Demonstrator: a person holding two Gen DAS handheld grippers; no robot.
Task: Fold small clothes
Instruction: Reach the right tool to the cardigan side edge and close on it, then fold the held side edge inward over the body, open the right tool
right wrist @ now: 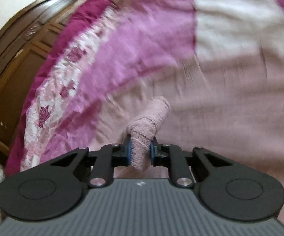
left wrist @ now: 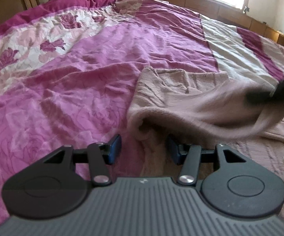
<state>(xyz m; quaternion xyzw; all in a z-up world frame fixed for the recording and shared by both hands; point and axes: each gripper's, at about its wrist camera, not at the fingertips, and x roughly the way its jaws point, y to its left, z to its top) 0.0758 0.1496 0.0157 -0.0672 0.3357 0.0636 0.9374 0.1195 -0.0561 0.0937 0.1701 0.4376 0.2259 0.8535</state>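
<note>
Pinkish knit cloth — bunched between right tool pads; pinched tight.

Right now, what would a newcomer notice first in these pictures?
First, the right tool, shut on a bunched corner of the pale pink cloth, low in the middle of its view. Then the magenta floral bedspread filling the bed, with the cloth's raised fold lying just beyond the open left tool.

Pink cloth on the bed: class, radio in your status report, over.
Right tongs shut on pink cloth, corner bunched between pads. Left tongs open, cloth edge just ahead. Rumpled bedspread underneath, nothing blocking.
</note>
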